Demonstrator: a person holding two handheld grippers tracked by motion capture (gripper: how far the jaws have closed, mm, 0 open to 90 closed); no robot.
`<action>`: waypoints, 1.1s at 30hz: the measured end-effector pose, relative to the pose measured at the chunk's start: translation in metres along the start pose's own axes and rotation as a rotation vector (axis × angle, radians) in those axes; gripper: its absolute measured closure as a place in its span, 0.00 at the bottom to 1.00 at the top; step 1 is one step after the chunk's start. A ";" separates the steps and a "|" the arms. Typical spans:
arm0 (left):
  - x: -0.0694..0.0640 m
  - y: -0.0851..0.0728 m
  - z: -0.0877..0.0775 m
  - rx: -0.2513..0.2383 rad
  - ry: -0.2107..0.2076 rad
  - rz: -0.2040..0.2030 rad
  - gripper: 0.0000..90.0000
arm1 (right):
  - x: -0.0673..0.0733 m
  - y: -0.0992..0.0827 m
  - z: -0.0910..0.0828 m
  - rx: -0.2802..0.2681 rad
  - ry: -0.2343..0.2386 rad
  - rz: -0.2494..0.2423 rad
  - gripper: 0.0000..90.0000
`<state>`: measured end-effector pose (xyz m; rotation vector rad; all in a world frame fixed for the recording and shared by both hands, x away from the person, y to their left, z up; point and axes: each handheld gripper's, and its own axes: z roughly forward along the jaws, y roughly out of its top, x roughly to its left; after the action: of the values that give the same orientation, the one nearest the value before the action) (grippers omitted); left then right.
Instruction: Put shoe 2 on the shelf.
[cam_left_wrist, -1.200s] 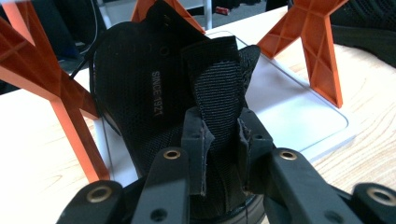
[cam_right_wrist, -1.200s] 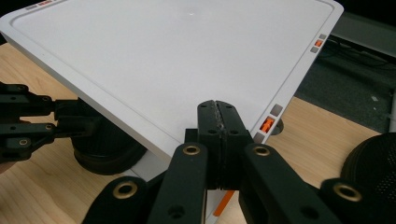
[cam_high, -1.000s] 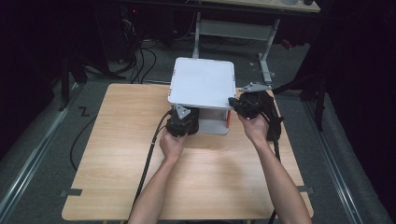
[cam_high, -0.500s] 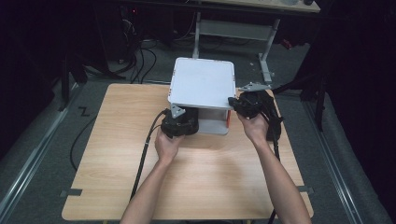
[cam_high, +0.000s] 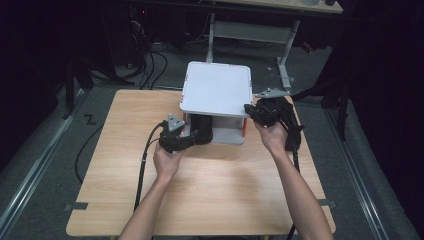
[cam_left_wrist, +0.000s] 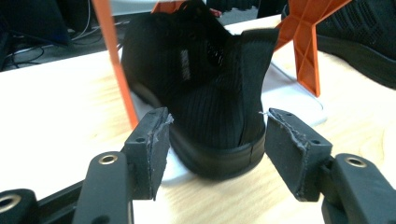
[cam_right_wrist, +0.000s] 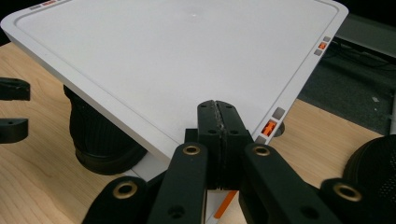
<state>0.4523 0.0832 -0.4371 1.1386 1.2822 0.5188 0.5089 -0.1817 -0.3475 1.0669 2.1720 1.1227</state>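
Since a second ago, my left gripper (cam_high: 192, 137) has backed away from the rack (cam_high: 216, 90) toward me and to the left, and its jaws have just been opening. They now stand spread on either side of the shoe (cam_left_wrist: 205, 88), whose heel sits between them with a gap at each pad, so nothing is pinched. My right gripper (cam_high: 248, 109) has not shifted.

In the left gripper view the shoe is black, with a ribbed knit upper and a smooth rubber sole. It stands on the rack's white bottom shelf (cam_left_wrist: 292, 95), heel toward me, between two orange posts (cam_left_wrist: 114, 60) that carry the rack's lid. A second black shoe (cam_left_wrist: 359, 51) lies on the table (cam_left_wrist: 56, 116) beyond the rack's right post.

From the high view, the rack stands at the far middle of the table (cam_high: 225, 190), and the shoe (cam_high: 202, 130) shows as a dark shape under the rack's near edge, left of its middle. My left hand (cam_high: 166, 162) sits just in front of the rack's near left corner.

My right gripper (cam_right_wrist: 218, 114) is pressed together at the rack's near right corner, its pads closed on the edge of the white lid (cam_right_wrist: 187, 60). The lid (cam_high: 216, 90) looks tilted there. In the right gripper view the shoe (cam_right_wrist: 100, 135) sits under the lid to the left.
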 end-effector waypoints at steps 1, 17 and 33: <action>0.002 0.000 -0.003 0.000 0.002 -0.001 0.45 | 0.000 0.000 0.000 0.000 -0.001 -0.001 1.00; 0.040 -0.008 -0.052 0.021 0.050 -0.050 0.44 | 0.000 -0.002 0.000 -0.013 -0.002 -0.008 1.00; 0.076 -0.037 -0.070 0.081 0.157 -0.044 0.43 | 0.004 0.000 0.000 0.000 -0.030 -0.025 0.97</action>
<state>0.3986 0.1575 -0.4972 1.1512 1.4725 0.5361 0.5066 -0.1787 -0.3473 1.0473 2.1565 1.0888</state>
